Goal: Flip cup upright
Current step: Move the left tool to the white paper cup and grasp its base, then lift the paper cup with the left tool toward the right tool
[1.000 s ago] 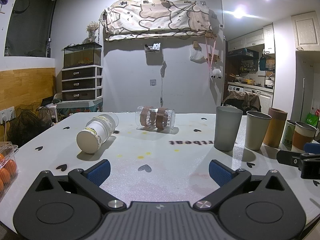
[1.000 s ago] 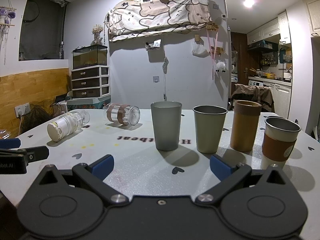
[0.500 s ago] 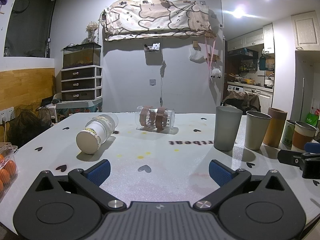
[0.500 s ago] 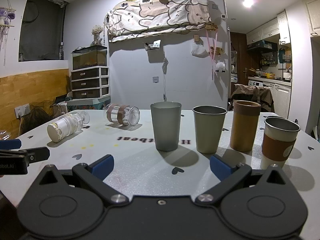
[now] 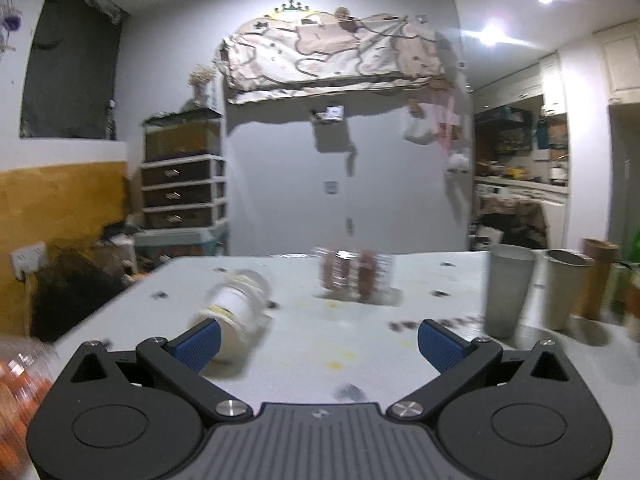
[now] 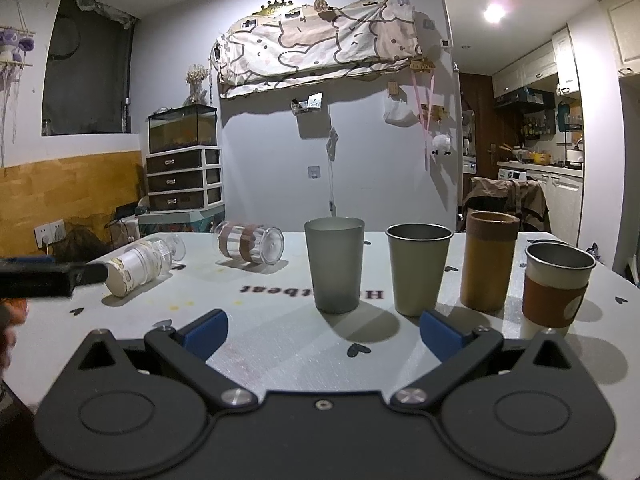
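Surface [image 6: 280, 344]: white, speckled, printed with small dark hearts and one line of lettering. It carries six cups.

Cups lying on their sides:
- White-labelled cup [image 6: 136, 266] [image 5: 236, 312], at the left of the surface, base turned toward my cameras. In the left wrist view, which is motion-blurred, it sits just beyond my left blue pad [image 5: 199, 343].
- Clear cup with brown bands [image 6: 250, 243] [image 5: 352, 278], farther back near the middle, well apart from the white-labelled cup.

Cups standing upright, in a row from left to right in the right wrist view:
- Grey cup [image 6: 335, 264] [image 5: 507, 290].
- Beige metal cup [image 6: 418, 268] [image 5: 566, 288].
- Tan cylindrical cup [image 6: 489, 259].
- Metal cup with brown sleeve [image 6: 556, 290], nearest my right side.

My left hand-held gripper [image 5: 318, 340]: jaws spread wide, nothing between the pads. It points across the surface toward the two lying cups. The right wrist view shows one of its fingers [image 6: 52, 276] reaching in from the left edge, close to the base of the white-labelled cup; whether it touches the cup I cannot tell.

My right hand-held gripper [image 6: 322, 332]: jaws spread wide, nothing between the pads. It sits low at the near edge of the surface, facing the row of upright cups, with the grey cup and the beige metal cup directly ahead.
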### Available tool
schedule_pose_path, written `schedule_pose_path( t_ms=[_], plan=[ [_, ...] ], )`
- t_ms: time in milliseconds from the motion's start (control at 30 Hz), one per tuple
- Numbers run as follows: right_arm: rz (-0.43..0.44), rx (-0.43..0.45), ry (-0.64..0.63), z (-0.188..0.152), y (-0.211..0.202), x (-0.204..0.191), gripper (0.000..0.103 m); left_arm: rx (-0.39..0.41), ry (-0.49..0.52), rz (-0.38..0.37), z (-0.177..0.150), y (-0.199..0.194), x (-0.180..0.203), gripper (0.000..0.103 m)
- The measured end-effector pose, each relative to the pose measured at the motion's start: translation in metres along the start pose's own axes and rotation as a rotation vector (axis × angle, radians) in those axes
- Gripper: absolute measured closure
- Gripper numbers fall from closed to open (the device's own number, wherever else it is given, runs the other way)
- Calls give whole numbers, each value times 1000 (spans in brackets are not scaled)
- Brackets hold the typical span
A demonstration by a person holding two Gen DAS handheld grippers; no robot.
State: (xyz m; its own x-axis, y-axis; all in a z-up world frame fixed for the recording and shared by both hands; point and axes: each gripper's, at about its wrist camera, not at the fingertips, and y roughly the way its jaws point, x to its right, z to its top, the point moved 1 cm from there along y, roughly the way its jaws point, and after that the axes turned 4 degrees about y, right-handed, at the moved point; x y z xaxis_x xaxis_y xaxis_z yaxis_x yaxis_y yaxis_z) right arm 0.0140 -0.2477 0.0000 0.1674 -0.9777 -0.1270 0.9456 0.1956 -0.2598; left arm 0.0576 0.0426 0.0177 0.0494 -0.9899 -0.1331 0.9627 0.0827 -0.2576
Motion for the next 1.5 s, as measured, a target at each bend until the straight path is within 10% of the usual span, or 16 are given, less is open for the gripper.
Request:
schedule_pose_path(
  t_ms=[800, 967, 1500],
  plan=[
    [35, 5, -20, -2, -4, -1, 0, -252, 44, 44, -11, 169, -98, 13],
    [34, 0, -20, -3, -2, -1, 0, -287, 14, 35, -15, 174, -99, 37],
    [33, 12, -6, -5, -3, 2, 0, -263, 29, -89, -36, 75, -60, 38]
  ],
)
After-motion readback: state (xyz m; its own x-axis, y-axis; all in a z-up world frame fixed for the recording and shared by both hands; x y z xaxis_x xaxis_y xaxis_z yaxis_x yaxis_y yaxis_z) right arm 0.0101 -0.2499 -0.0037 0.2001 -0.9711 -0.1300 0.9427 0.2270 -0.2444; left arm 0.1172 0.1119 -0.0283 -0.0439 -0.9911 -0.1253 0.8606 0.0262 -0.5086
